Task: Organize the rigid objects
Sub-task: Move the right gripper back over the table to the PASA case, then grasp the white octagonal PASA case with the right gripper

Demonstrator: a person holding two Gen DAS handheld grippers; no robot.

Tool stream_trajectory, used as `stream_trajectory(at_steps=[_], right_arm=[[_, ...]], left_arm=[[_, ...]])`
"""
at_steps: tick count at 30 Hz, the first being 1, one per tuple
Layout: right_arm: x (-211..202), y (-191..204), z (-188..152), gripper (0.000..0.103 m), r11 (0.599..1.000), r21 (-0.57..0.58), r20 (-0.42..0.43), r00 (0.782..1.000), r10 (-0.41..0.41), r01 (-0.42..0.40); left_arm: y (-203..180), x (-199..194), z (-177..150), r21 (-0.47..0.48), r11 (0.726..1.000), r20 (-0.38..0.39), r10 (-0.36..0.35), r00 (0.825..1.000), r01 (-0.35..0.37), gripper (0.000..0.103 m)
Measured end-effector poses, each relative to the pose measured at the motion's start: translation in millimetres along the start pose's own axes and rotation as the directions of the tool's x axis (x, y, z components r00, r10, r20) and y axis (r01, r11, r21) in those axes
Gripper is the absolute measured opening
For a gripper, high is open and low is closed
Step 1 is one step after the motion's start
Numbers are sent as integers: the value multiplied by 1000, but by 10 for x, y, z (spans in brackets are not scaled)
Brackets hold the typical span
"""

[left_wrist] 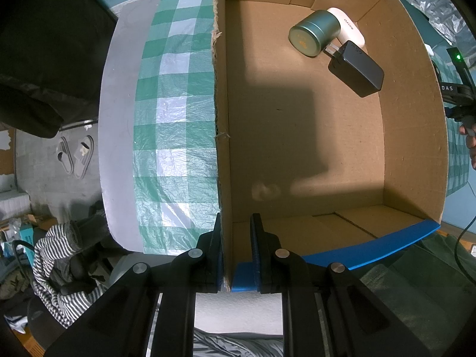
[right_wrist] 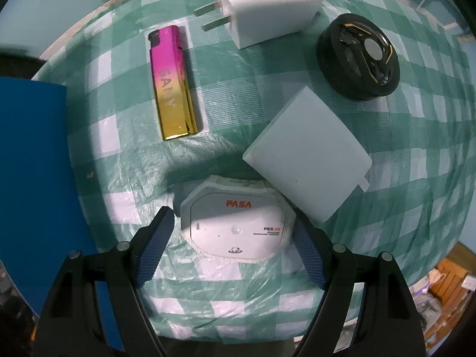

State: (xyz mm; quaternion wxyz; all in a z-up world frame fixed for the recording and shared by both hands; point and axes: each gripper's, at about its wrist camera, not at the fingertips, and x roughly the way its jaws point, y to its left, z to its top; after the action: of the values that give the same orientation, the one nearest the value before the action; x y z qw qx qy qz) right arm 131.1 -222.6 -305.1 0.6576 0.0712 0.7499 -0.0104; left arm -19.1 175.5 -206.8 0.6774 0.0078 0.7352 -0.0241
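Both wrist views downward, close, tablecloth [left_wrist: 175, 113] shared

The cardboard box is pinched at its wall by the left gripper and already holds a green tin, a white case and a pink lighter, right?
Not the lighter: it lies on the checked cloth in the right wrist view. The left wrist view shows a black charger as the third item.

Box [left_wrist: 297, 148]: raw brown cardboard, matt, torn fuzzy edge; blue tape [left_wrist: 372, 250] smooth. Tin [left_wrist: 315, 32]: brushed green metal, soft sheen. Black charger [left_wrist: 357, 71]: matt plastic. Cloth [right_wrist: 238, 136]: green-checked, woven texture under wrinkled glossy film. Lighter [right_wrist: 172, 86]: mirror-glossy pink-to-gold. White plug [right_wrist: 267, 3]: smooth matt plastic, metal prongs. Pale block [right_wrist: 306, 154]: matt, smooth. Pads [right_wrist: 154, 250]: blue, ribbed.
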Motion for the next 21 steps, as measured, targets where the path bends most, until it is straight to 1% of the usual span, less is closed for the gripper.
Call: stream_trajectory(at_steps=[4,5,6,10,14,18,21], right_arm=[[18,80,24,78,999,-17,2,999,-34,34],[15,85,21,75,999,-15,9,999,-48,48],[40,178,11,72,998,-13,15,998,-69,69],[48,262,-25,71,995,-54,37,996,-78,80],[90,328,-161,71,991,-106,48,995,-82,87],[110,423,-282,71,980,-176,55,995,-80,89],[84,501,-361,71,969,-227,76,994,-79,95]], left_arm=[[-3,-1,-10,-1,1000,1,0,1000,0,15],[-3,0,0,0,1000,1,0,1000,0,15],[4,0,2,0,1000,2,0,1000,0,15],[10,12,-2,0,1000,0,-1,1000,1,15],[15,17,-4,0,1000,-1,-1,1000,1,15],[32,17,0,0,1000,-2,-5,1000,5,15],[42,22,2,1,1000,-3,-5,1000,5,15]])
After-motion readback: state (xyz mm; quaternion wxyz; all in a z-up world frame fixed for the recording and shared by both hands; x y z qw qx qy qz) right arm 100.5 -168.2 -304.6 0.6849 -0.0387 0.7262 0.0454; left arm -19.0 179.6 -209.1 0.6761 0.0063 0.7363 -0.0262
